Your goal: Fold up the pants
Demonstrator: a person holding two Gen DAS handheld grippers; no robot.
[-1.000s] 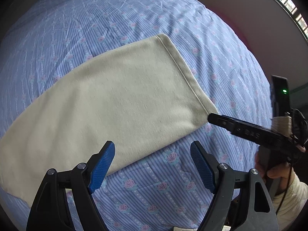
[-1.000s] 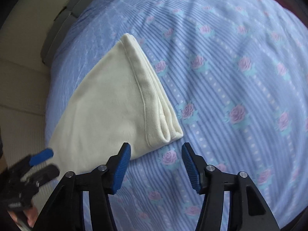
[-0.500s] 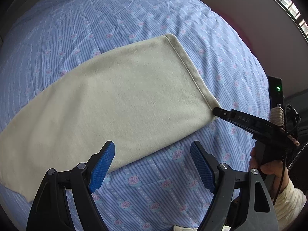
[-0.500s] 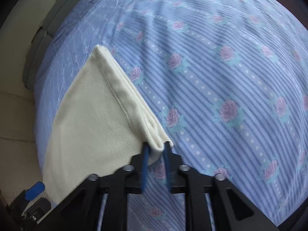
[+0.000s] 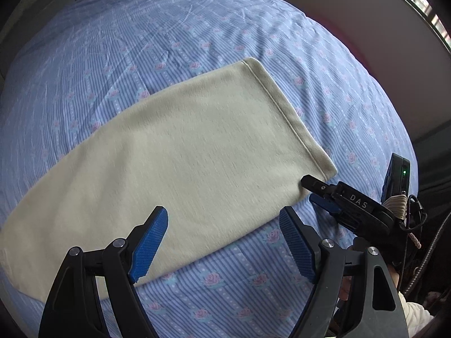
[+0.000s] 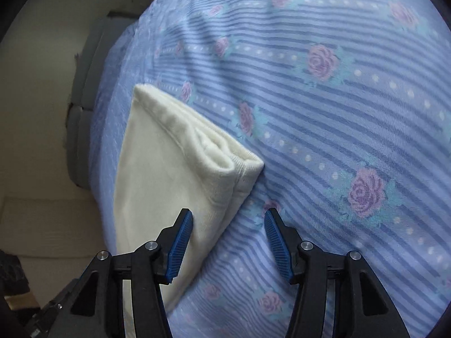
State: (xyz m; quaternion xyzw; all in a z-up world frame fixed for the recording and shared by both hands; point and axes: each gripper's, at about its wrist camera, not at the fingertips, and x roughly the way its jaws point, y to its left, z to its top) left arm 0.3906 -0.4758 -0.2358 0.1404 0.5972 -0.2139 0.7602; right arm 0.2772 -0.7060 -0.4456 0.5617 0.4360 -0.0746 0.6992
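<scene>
Cream pants [image 5: 180,157] lie flat on the bed, legs stacked, hem end toward the right. My left gripper [image 5: 222,242] is open and empty, hovering over the pants' near long edge. My right gripper [image 6: 228,239] is open, low over the near hem corner [image 6: 239,174], with the cloth edge between its jaws but not clamped. The right gripper also shows in the left wrist view [image 5: 318,191], its tips beside that hem corner [image 5: 324,166].
The bed has a blue striped sheet with pink roses [image 5: 197,28]. A grey bed frame edge [image 6: 84,90] and pale floor [image 6: 36,112] lie left in the right wrist view. A wall [image 5: 352,14] rises beyond the bed's far right side.
My right gripper, shut on the hem corner half a second ago, has opened and sits closer to the cloth. My left gripper stays open and has shifted slightly.
</scene>
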